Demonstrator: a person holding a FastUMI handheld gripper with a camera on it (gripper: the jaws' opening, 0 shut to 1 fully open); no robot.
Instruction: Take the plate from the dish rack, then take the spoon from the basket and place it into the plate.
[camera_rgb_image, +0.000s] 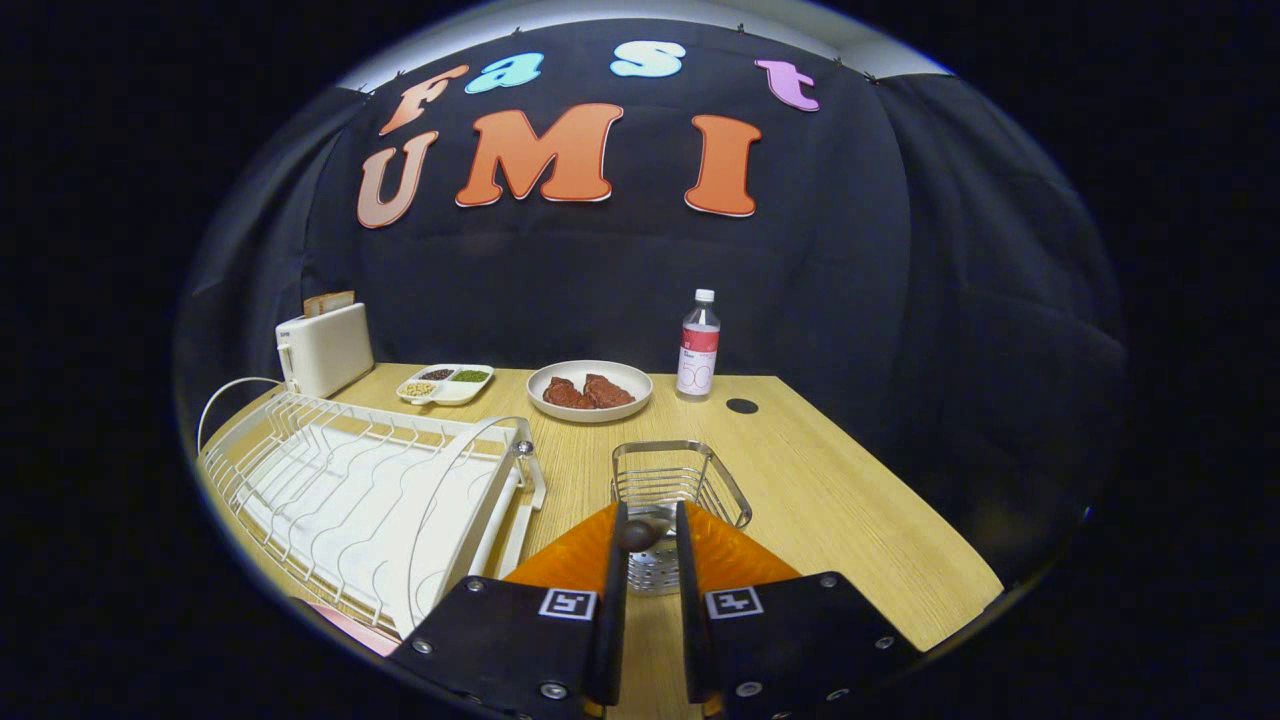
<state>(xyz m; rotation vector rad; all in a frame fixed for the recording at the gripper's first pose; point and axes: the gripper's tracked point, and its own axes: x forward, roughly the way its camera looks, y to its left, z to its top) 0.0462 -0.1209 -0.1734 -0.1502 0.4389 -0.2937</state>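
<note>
claw (650, 535) narrow, gripping spoon (637, 533) | basket (680, 485) just ahead

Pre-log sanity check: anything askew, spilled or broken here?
Nothing stands out. Rack, basket, bottle and meat plate sit level and tidy on the table, with no spills. Gripper fingers flank a dark rounded end at the basket; grip unclear.
</note>
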